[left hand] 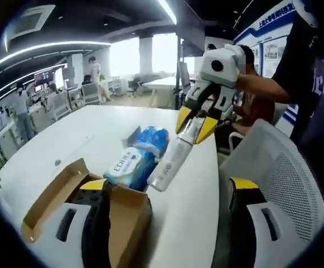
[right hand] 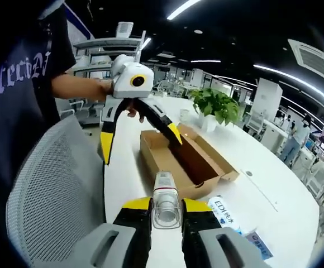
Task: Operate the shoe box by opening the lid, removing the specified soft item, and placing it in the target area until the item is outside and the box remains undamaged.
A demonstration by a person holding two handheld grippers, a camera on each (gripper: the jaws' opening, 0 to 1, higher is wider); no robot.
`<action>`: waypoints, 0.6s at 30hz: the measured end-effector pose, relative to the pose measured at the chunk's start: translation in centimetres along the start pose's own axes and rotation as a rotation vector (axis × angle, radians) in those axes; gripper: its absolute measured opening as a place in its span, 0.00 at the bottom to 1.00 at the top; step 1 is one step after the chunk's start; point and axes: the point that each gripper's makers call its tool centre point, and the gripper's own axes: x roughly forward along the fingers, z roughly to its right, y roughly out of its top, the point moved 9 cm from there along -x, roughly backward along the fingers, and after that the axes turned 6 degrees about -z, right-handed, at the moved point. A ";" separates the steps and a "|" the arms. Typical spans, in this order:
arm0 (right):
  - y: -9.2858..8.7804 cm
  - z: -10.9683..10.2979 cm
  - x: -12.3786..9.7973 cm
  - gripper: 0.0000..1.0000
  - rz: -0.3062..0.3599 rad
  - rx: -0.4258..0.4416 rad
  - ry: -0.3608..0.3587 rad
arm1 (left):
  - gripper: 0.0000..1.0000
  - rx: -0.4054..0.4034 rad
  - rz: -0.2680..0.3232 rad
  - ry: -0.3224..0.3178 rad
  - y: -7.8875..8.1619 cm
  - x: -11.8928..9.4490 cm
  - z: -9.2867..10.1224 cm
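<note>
The large white round-edged table is being used as the work surface, with a grey mesh office chair being kept at its edge. The open brown cardboard shoe box is being rested on the table, flaps spread out. A blue-and-white soft tissue pack is being left on the table just beside the box, outside it, with a second blue pack touching it behind. A white cylindrical bottle with a clear cap is being gripped by the right gripper, jaws clenched on it, raised above the table. The left gripper is being held over the box, jaws spread apart and holding nothing.
</note>
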 end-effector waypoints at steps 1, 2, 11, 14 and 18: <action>0.0 0.3 -0.1 0.15 -0.005 -0.007 0.001 | 0.90 -0.004 0.000 0.019 -0.2 -0.1 -0.1; 0.0 0.4 -0.1 0.15 -0.010 -0.011 0.001 | 0.91 -0.007 0.001 0.027 -0.3 -0.2 -0.1; 0.9 2.3 -0.8 0.15 -0.044 -0.070 -0.001 | 0.99 -0.039 0.046 0.119 -0.4 -1.6 -0.2; 1.2 3.0 -1.1 0.15 -0.064 -0.099 -0.005 | 0.99 -0.045 0.059 0.151 -0.5 -2.2 -0.2; 1.7 4.3 -1.7 0.15 -0.086 -0.122 -0.011 | 0.99 -0.041 0.069 0.201 -0.9 -3.0 0.0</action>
